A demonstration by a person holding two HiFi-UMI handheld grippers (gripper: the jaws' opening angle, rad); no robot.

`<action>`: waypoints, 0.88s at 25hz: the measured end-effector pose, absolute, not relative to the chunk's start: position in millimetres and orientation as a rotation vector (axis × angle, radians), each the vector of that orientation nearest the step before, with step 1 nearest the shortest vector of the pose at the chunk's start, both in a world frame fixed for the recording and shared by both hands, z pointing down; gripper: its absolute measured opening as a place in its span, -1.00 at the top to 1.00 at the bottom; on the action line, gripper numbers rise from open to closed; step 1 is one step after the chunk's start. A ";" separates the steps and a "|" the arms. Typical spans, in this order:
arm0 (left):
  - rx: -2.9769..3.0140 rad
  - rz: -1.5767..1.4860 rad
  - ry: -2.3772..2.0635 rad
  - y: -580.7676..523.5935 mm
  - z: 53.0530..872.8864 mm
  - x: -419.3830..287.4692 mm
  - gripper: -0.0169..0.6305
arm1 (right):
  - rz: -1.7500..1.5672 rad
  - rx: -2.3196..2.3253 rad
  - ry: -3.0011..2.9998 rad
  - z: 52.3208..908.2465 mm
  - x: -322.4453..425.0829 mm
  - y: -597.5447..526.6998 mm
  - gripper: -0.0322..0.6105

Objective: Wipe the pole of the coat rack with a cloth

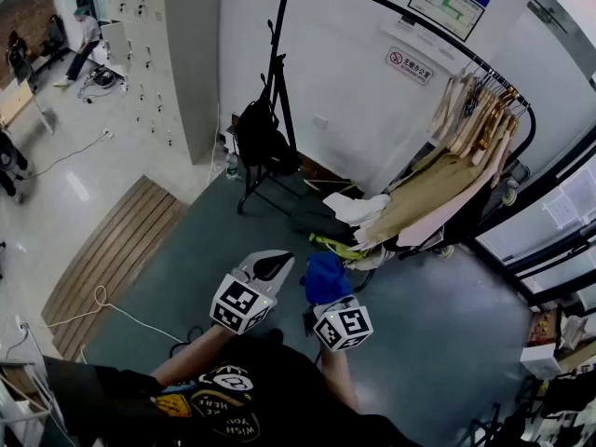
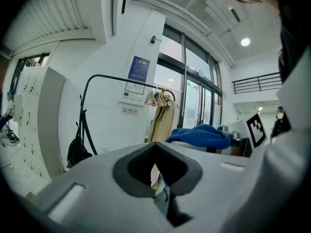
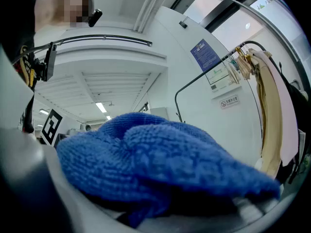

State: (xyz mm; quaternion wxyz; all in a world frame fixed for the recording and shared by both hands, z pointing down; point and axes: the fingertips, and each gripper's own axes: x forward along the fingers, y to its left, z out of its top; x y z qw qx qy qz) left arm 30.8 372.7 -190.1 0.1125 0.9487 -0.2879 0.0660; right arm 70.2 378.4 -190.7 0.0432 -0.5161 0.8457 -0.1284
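A black coat rack [image 1: 279, 59] stands against the white wall, its curved top pole [image 1: 372, 3] running right to a row of hung beige garments [image 1: 466, 128]. A blue cloth [image 1: 325, 277] is bunched in my right gripper [image 1: 328, 291], which is shut on it, low in the head view and well short of the rack. The cloth [image 3: 160, 166] fills the right gripper view. My left gripper [image 1: 268, 266] sits beside it, jaws closed together with nothing held. In the left gripper view the rack [image 2: 97, 96] is far ahead.
A black bag [image 1: 261, 138] hangs on the rack's left upright. Clothes [image 1: 358, 212] lie heaped on the floor under the rack. Grey lockers [image 1: 158, 54] stand at left, a wooden ramp [image 1: 116, 259] and a white cable [image 1: 112, 310] at lower left.
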 end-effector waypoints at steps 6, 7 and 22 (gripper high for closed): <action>2.780 0.190 -0.838 361.4 -186.2 21.1 0.95 | -0.392 -1.587 2.582 -186.2 65.3 367.1 0.87; 2.776 0.189 -0.841 360.3 -185.7 19.6 0.95 | -0.396 -1.587 2.583 -185.4 64.7 366.0 0.87; 2.731 0.171 -0.872 332.1 -176.8 -42.3 0.95 | -0.487 -1.666 2.521 -170.2 40.7 340.0 0.87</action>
